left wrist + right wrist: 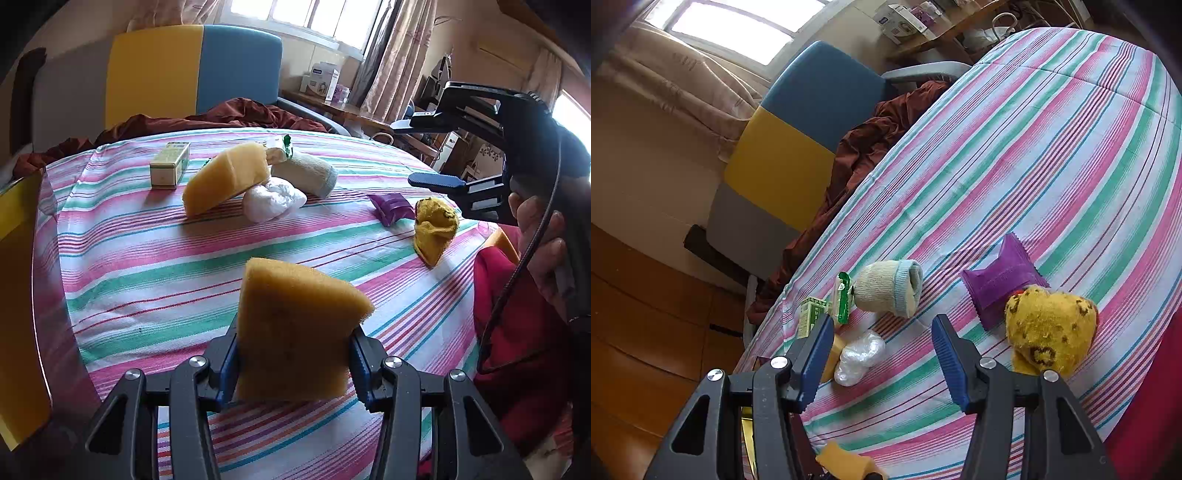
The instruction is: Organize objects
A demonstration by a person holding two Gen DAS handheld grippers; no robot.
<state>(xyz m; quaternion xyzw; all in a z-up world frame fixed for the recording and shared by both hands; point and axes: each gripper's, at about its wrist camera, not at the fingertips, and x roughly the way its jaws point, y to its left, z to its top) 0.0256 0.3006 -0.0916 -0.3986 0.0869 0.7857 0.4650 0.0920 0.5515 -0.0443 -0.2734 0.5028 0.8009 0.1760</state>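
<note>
Yellow foam is what's filling the left wrist view: a sponge wedge (295, 328) is sitting right between the blue pads of the left gripper (293, 365), and both pads are pressing into its lower sides, so that one is clamped on it and holding it up off the striped bedsheet (155, 288). The sponge is sticking out past the fingertips, with its top corner tilting toward the right of the frame.

Further back on the sheet a second, bigger sponge (227, 177) is leaning on a crumpled white plastic bag (273, 199). A rolled cream sock (306, 173) is lying just behind the bag, and a small green and white box (170, 165) is standing off to the left of the pile. A purple packet (392, 208) is lying to the right, with a yellow plush toy (436, 229) just beside it.

The right gripper (882, 358) is hanging over the sheet with its jaws standing apart and nothing between them; the pads aren't touching anything. In its own view the plastic bag is showing in the gap near the left finger, but it's down on the sheet, not in the grip. The sock is lying beyond the tips, and the purple packet and plush toy are sitting off to the right, touching each other. A person's hand (543, 243) is wrapping around that gripper's handle at the right edge of the left wrist view.

A blue, yellow and grey headboard (192, 70) is standing behind the bed, with a dark red blanket (236, 112) bunching against it.
</note>
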